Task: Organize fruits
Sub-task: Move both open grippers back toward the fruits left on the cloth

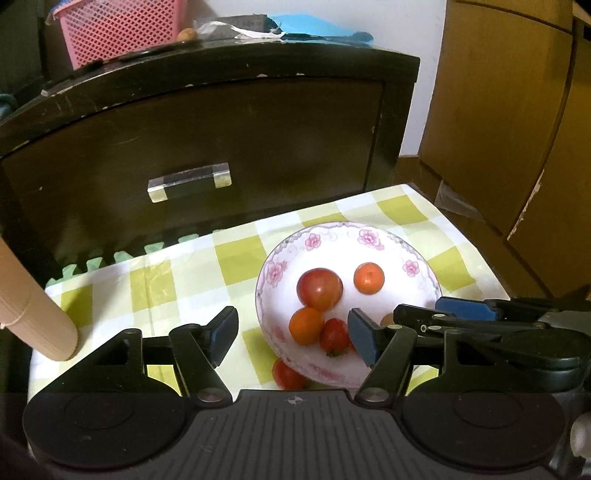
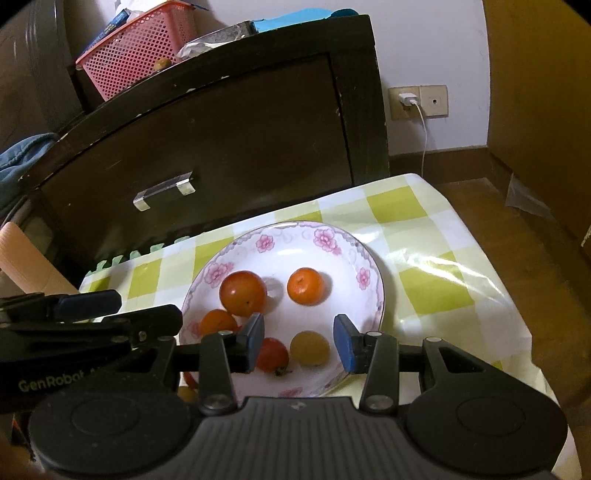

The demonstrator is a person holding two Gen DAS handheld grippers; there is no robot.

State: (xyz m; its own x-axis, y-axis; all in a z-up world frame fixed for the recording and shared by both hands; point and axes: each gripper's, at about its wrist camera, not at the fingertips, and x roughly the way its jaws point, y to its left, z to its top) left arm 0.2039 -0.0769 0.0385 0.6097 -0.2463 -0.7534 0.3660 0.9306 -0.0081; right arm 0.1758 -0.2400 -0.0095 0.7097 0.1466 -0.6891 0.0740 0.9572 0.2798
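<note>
1. Dark wood cabinet (image 1: 207,122) w/ a clear drawer handle (image 1: 189,181) fills the back, 10–12 o'clock of both views. On top: pink mesh basket (image 1: 122,29) and blue sheet (image 1: 314,24).
2. Table w/ green-and-white check cloth (image 2: 424,240) runs from the cabinet's foot toward the cams. Tan cardboard tube (image 1: 37,314) leans in at 9 o'clock of left view.
3. Floral-rim white bowl (image 2: 288,240) sits on the cloth, center of right view, approx 4 o'clock of center in left view.
4. Left gripper (image 1: 293,334): jaws part-open, nothing between the pads, nothing held. Its right-hand pad hangs over the bowl's near rim; left-hand pad is over bare cloth.
5. Right gripper (image 2: 299,341): jaws apart, a narrower gap, empty. Pads hover over the bowl's near half, not pressing any fruit. The yellow fruit shows in the gap below them.
6. Fruit in bowl, right view:
   - big red-orange tomato (image 2: 242,293) at 10 o'clock of bowl
   - orange (image 2: 303,286) at 12–1 o'clock, apart from the tomato
   - second orange (image 2: 218,321) at 9 o'clock, just beside the tomato
   - small red tomato (image 2: 272,356) w/ green stem at 6 o'clock
   - pale yellow round fruit (image 2: 309,348) just beside it, kind unclear.
7. One red tomato (image 1: 288,374) lies on the cloth outside the bowl, touching or just beside its near rim, 6 o'clock in left view.
</note>
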